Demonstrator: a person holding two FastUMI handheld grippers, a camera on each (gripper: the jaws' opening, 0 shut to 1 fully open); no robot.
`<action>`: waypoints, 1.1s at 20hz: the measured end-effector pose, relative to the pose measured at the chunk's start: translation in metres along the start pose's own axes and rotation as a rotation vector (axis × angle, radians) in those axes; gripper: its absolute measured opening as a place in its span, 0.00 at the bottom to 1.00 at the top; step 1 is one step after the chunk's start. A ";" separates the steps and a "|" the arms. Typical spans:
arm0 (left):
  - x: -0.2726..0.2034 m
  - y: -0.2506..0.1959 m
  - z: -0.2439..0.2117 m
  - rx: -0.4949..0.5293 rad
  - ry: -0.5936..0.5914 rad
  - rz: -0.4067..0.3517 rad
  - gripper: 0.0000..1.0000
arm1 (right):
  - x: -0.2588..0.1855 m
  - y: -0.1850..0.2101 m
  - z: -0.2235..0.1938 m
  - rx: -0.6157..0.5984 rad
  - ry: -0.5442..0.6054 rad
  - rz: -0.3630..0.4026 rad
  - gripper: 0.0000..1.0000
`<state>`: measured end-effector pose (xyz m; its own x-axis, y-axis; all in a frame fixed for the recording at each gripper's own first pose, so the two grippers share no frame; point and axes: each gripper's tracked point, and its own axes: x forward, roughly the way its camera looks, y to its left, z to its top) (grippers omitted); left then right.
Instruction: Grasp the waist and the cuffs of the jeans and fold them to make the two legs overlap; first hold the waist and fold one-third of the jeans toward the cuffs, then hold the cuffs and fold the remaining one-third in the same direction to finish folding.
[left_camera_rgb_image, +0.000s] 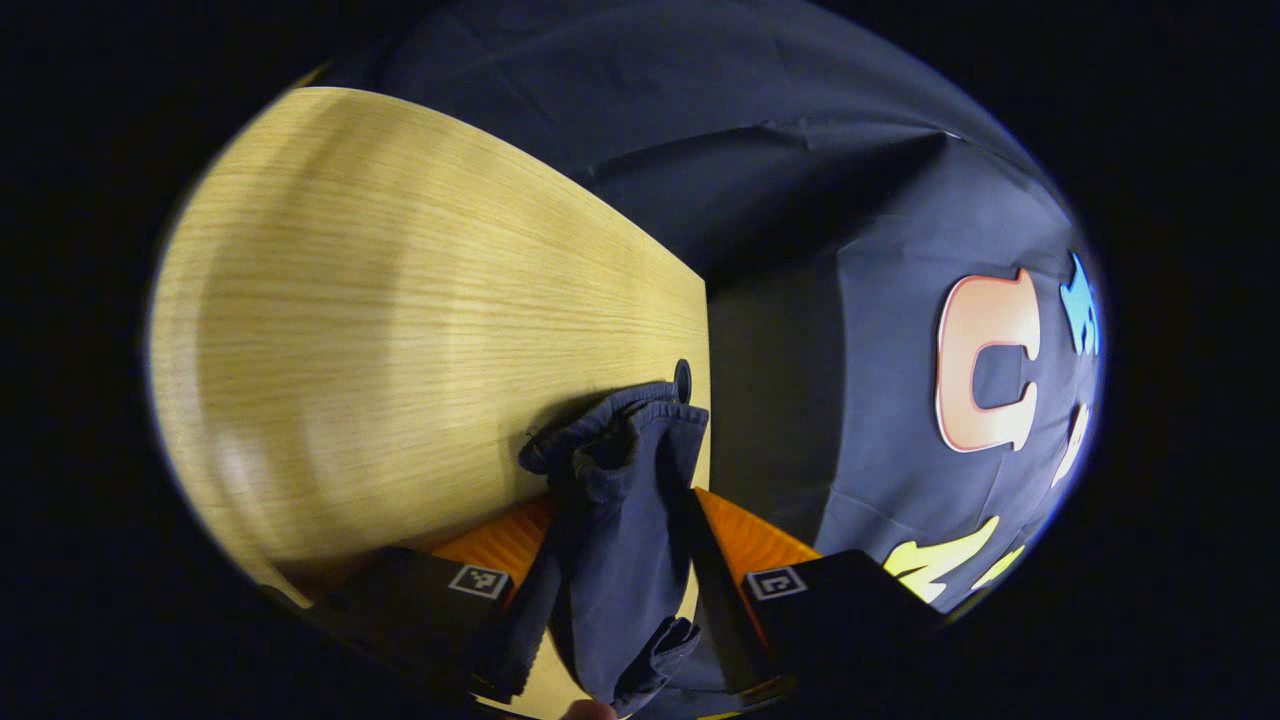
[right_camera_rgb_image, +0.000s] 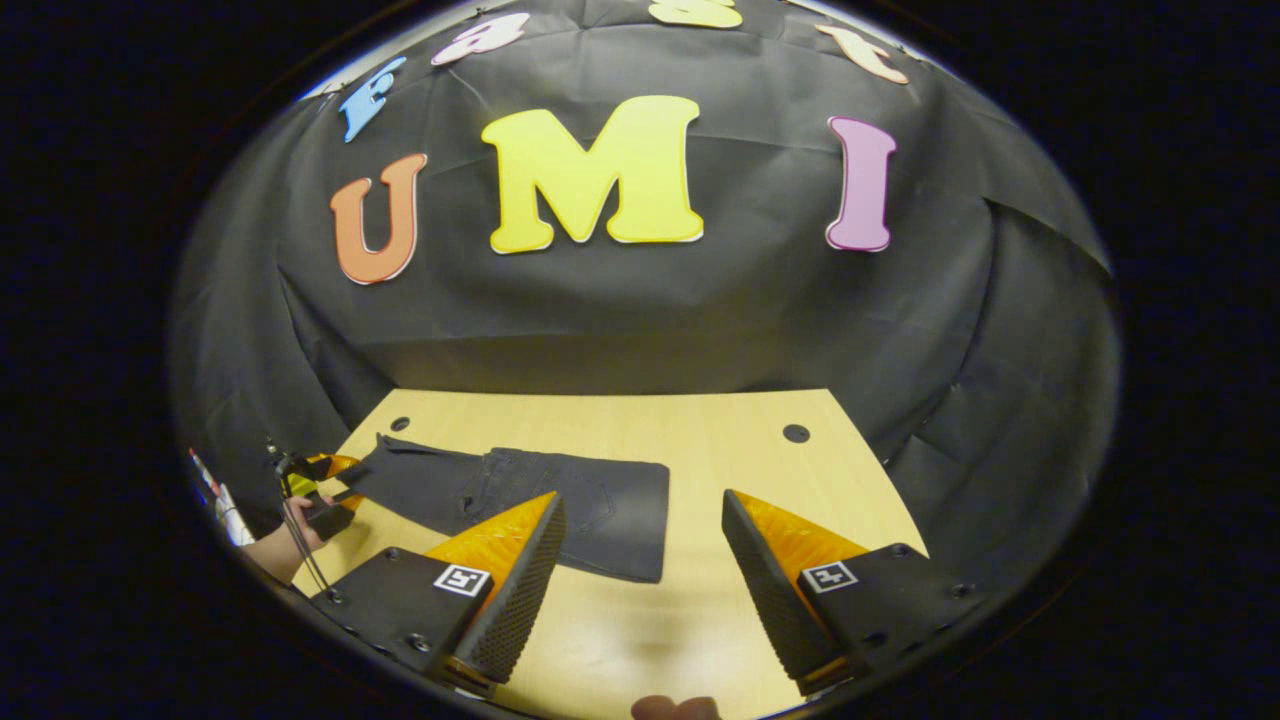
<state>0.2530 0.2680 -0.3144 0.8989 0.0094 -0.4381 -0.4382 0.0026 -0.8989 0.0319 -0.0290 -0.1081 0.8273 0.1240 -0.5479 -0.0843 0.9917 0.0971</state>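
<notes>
Dark blue jeans (right_camera_rgb_image: 615, 525) lie flat on the wooden table (right_camera_rgb_image: 700, 430), stretching from the middle toward the left edge, with a pocket showing near their straight right edge. My right gripper (right_camera_rgb_image: 642, 500) hovers open above the table in front of that edge, nothing between its fingers. At the jeans' left end, my left gripper (right_camera_rgb_image: 335, 480) pinches the cloth, held by a hand (right_camera_rgb_image: 275, 550). In the left gripper view the bunched end of the jeans (left_camera_rgb_image: 610, 440) is squeezed between the fingers of my left gripper (left_camera_rgb_image: 620, 500) and hangs down past them.
The table top (left_camera_rgb_image: 400, 300) has round holes near its corners (right_camera_rgb_image: 796, 433) (right_camera_rgb_image: 400, 424) (left_camera_rgb_image: 683, 380). Its edge runs just right of the held cloth in the left gripper view. The black booth wall hangs close behind the table.
</notes>
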 end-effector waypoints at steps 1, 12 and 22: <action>0.001 0.001 0.000 0.007 0.001 0.002 0.67 | -0.001 -0.001 0.000 0.007 -0.002 -0.002 0.97; -0.004 -0.019 -0.003 0.109 -0.032 0.026 0.09 | -0.021 -0.029 -0.008 0.050 -0.013 -0.020 0.97; -0.050 -0.175 -0.125 0.473 0.027 -0.149 0.06 | -0.057 -0.062 -0.012 0.127 -0.063 -0.037 0.93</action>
<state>0.2854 0.1419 -0.1361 0.9492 -0.0520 -0.3104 -0.2540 0.4558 -0.8531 -0.0167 -0.0976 -0.0929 0.8621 0.0814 -0.5001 0.0141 0.9828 0.1843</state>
